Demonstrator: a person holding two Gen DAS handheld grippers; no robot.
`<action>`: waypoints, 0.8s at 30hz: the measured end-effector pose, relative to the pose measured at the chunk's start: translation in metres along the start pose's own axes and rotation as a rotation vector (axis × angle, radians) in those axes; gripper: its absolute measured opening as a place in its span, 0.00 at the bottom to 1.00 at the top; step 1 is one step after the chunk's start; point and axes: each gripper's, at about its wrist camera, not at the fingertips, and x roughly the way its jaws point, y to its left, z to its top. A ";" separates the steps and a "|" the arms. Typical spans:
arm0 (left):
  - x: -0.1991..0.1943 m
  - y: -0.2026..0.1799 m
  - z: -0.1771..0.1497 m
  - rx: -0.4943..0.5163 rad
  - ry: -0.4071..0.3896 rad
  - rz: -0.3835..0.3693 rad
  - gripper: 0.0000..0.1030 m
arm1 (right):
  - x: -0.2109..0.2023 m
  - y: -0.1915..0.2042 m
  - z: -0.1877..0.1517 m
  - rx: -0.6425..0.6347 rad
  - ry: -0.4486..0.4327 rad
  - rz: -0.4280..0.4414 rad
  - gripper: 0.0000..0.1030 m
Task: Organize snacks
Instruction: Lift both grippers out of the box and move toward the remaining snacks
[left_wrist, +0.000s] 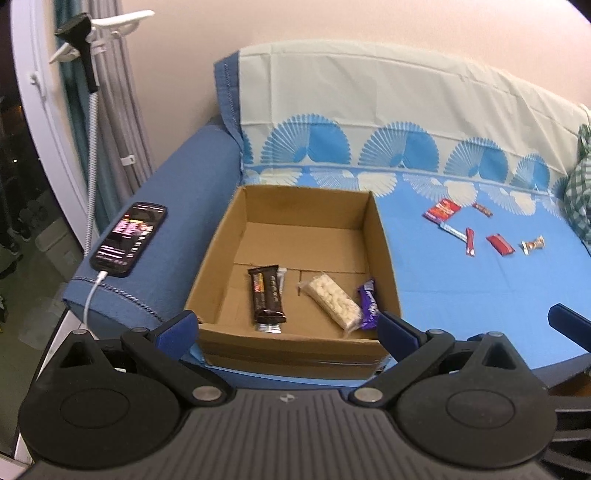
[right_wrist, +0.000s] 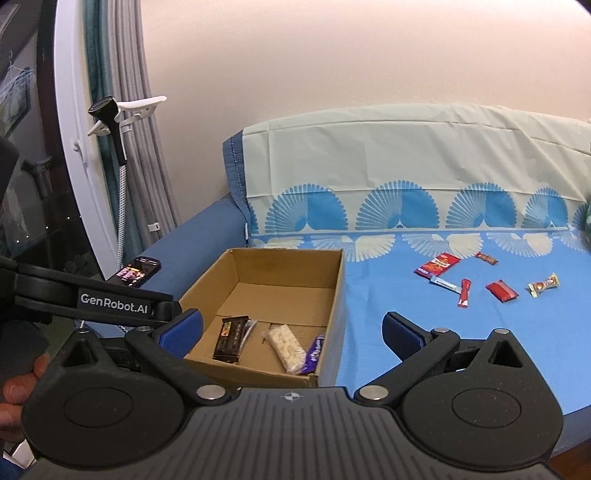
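An open cardboard box (left_wrist: 218, 258) (right_wrist: 334, 295) stands on the blue sofa seat. In it lie a dark chocolate bar (left_wrist: 266, 295) (right_wrist: 231, 339), a clear pack of white puffed snack (left_wrist: 334, 302) (right_wrist: 286, 345) and a purple bar (left_wrist: 369, 304) (right_wrist: 314, 354). Several small snacks lie on the sheet to the right: a red pack (left_wrist: 443, 210) (right_wrist: 437, 265), a red stick (left_wrist: 470, 242) (right_wrist: 464, 292), a red bar (left_wrist: 499, 244) (right_wrist: 501, 290), a gold candy (left_wrist: 533, 244) (right_wrist: 543, 285). My left gripper (left_wrist: 288, 326) is open and empty at the box's near wall. My right gripper (right_wrist: 291, 332) is open and empty, near the box.
A lit phone (left_wrist: 129, 238) (right_wrist: 139, 272) on a charging cable rests on the sofa's left armrest. Curtains and a window frame (left_wrist: 48, 122) stand at the left. Green checked cloth (left_wrist: 581, 192) lies at the far right. The left gripper's body (right_wrist: 92, 301) shows at the left in the right wrist view.
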 end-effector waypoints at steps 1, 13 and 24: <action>0.004 -0.004 0.002 0.006 0.008 -0.003 1.00 | 0.002 -0.004 0.000 0.006 0.004 -0.003 0.99; 0.068 -0.077 0.065 0.103 0.067 -0.102 1.00 | 0.040 -0.106 0.011 0.133 0.040 -0.163 0.99; 0.198 -0.200 0.163 0.236 0.052 -0.216 1.00 | 0.119 -0.248 0.030 0.178 0.055 -0.392 0.99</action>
